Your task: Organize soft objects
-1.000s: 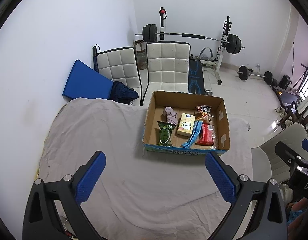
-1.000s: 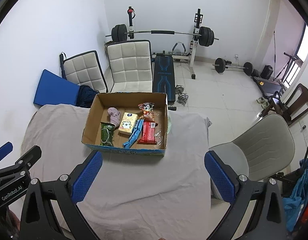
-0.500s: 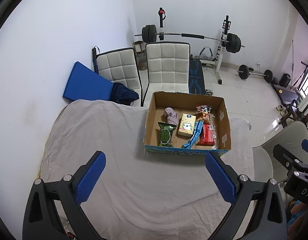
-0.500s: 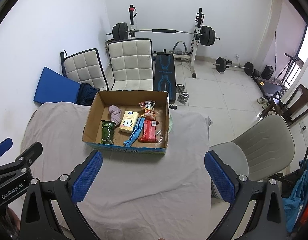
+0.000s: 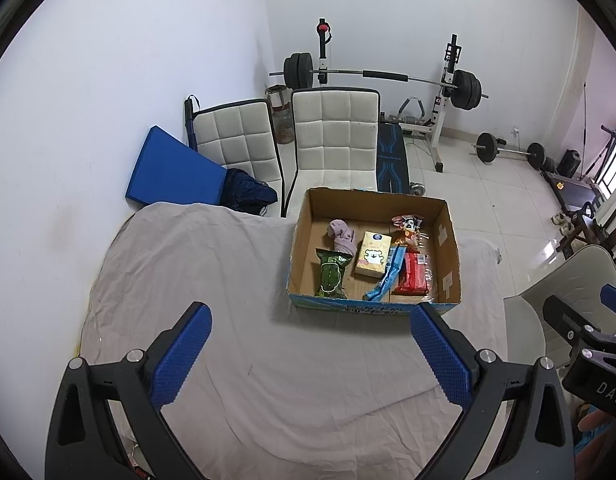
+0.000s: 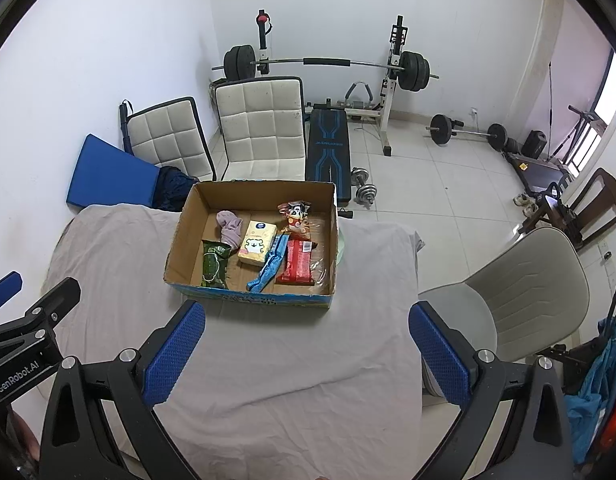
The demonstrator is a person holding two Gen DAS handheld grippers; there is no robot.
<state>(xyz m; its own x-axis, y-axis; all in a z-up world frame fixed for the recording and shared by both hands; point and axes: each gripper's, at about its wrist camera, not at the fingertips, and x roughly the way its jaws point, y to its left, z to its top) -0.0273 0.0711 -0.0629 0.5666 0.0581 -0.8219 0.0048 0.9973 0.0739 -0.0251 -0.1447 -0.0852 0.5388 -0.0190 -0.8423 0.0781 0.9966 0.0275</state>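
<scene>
An open cardboard box [image 5: 451, 248] [image 6: 186, 220] stands on the grey-clothed table. Inside lie a pink cloth [image 5: 341, 234] [image 6: 229, 226], a green pack [image 5: 331, 274] [image 6: 214, 263], a yellow tissue pack [image 5: 373, 253] [image 6: 257, 243], a blue pack [image 5: 383, 282] [image 6: 270, 266], a red pack [image 5: 413, 278] [image 6: 298, 267] and a cartoon snack bag [image 5: 407, 228] [image 6: 295, 214]. My left gripper [image 5: 309, 350] is open and empty, held above the table short of the box. My right gripper [image 6: 306, 348] is open and empty, also short of the box.
The grey cloth [image 5: 196, 264] covers the table. Two white padded chairs [image 5: 333, 140] and a blue mat [image 5: 168, 172] stand behind it. A grey chair [image 6: 519, 284] is at the right. A barbell rack [image 6: 327, 64] and weights fill the back of the room.
Both grippers have drawn back and risen slightly, so the box sits a little farther off. Both stay open and empty.
</scene>
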